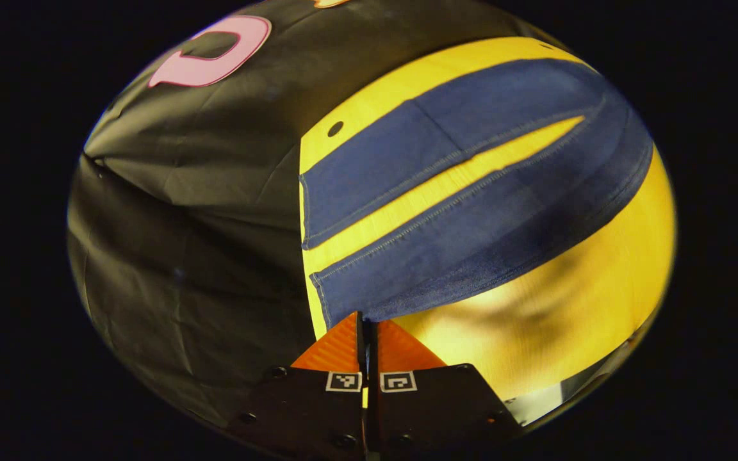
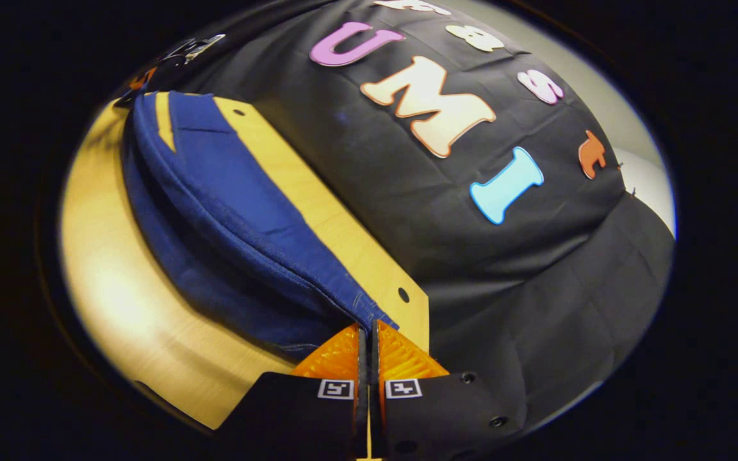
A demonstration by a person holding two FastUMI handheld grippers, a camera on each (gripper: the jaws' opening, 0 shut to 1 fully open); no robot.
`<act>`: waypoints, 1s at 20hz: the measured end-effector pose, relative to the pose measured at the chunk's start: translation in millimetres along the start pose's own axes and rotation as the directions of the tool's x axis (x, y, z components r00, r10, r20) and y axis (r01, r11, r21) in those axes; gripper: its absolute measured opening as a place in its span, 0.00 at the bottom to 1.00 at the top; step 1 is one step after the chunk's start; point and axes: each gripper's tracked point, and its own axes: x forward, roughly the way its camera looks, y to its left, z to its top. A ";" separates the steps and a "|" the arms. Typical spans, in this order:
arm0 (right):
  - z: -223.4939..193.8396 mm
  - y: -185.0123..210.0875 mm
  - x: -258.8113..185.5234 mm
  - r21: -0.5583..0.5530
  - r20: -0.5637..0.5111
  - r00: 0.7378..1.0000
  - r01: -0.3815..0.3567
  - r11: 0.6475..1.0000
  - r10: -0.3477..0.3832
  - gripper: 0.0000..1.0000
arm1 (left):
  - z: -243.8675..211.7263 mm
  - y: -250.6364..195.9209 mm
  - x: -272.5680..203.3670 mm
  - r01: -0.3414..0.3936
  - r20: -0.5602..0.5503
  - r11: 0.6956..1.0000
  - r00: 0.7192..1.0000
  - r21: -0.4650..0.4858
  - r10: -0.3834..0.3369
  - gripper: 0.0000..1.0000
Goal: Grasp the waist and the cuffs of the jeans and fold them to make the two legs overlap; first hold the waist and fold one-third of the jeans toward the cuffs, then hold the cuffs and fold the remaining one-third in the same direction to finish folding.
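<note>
Left gripper view — we see left gripper (image 1: 366, 320) with fingers pinched on cuff corner of jeans (image 1: 471, 211); dark blue denim, pale stitched seams, two legs splayed on glossy yellow wood-grain table (image 1: 574, 307). Right gripper view — right gripper (image 2: 367, 328) clenched on jeans' edge (image 2: 241, 211); denim bowed in long curve, round hole (image 2: 403, 294) in table.

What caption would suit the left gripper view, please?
Left tongs pinch the jeans edge on the yellow table.
</note>
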 end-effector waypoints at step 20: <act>39.5 30.7 182.8 0.372 -0.232 0.969 0.173 0.912 -0.089 0.03 | 70.3 16.6 -30.9 0.132 0.073 0.991 0.989 -0.031 -0.130 0.00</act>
